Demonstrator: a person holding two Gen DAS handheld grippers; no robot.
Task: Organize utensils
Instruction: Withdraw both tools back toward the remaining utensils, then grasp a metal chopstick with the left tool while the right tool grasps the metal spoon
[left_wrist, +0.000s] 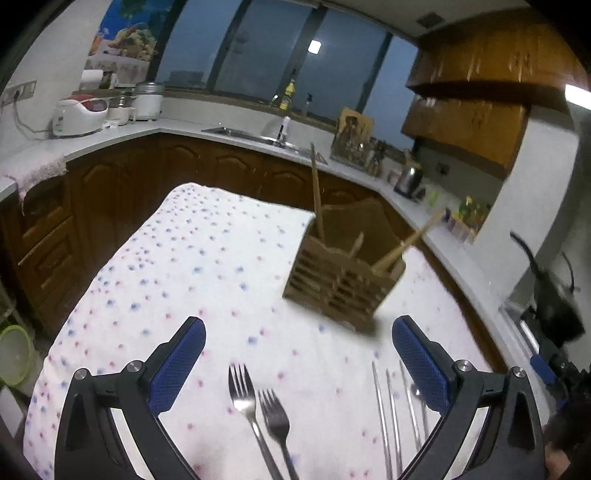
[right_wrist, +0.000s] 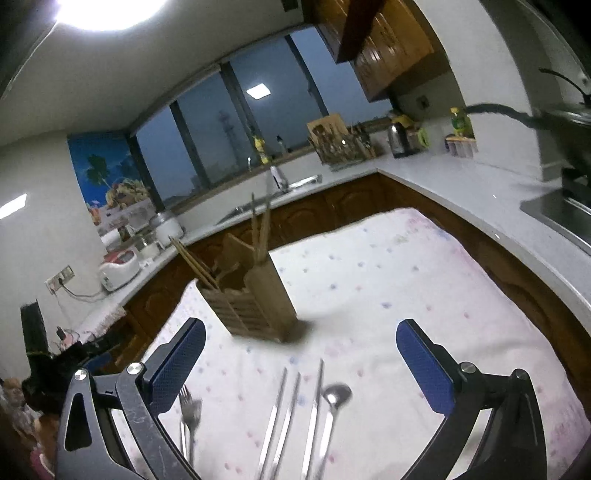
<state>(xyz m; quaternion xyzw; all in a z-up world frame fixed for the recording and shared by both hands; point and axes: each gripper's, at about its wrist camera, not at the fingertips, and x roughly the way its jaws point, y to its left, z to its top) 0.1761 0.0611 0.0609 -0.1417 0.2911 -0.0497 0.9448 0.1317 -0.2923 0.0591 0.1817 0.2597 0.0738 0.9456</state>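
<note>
Two steel forks (left_wrist: 258, 413) are seen nearest the left gripper (left_wrist: 297, 354), whose blue-padded jaws are spread wide and hold nothing. Metal chopsticks (right_wrist: 288, 417) and a spoon (right_wrist: 332, 402) are laid beneath the right gripper (right_wrist: 301, 358), likewise spread and empty. All are set on a white dotted tablecloth (left_wrist: 192, 266), tines and bowl pointed away toward a slatted wooden holder (left_wrist: 343, 280), in which wooden chopsticks (left_wrist: 317, 199) are leaned. Dark cabinets and a night window are seen behind
</note>
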